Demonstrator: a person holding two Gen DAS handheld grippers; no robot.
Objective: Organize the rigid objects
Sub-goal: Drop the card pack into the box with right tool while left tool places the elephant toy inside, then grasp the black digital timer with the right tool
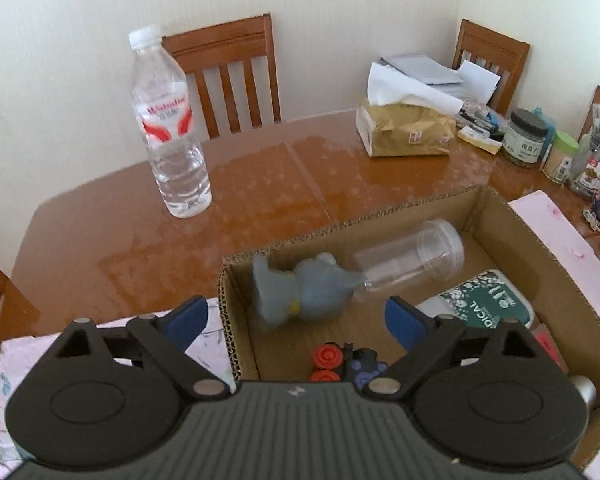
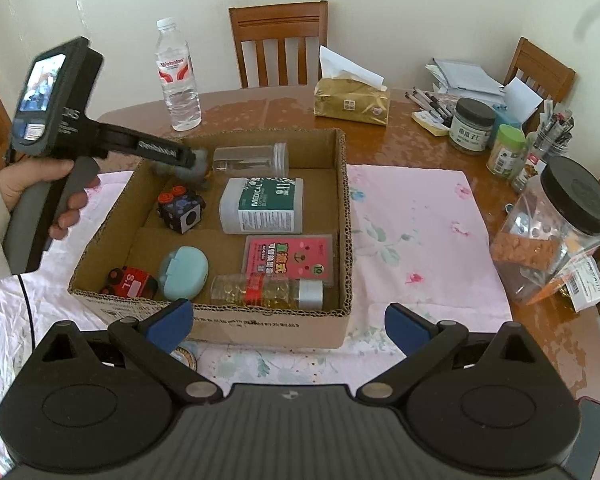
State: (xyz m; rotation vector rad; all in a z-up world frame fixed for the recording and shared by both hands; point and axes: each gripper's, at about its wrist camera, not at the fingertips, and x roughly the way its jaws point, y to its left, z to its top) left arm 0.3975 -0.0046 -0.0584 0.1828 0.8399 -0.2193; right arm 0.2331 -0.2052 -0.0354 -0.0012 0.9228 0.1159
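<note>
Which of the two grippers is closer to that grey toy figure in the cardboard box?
The left gripper: it hangs open right over the grey toy figure at the cardboard box's far corner. The right gripper is outside the near wall.

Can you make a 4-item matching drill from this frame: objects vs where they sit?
Things:
1. water bottle
2. clear jar
3. pill bottle
4. tissue pack

Places:
a. in box, far wall, on its side
b. on bare table, upright, beyond box's far-left corner
c. on table beyond box's far-right corner
d. in box, near wall, on its side

Pairs: 1-b, 2-a, 3-d, 4-c
</note>
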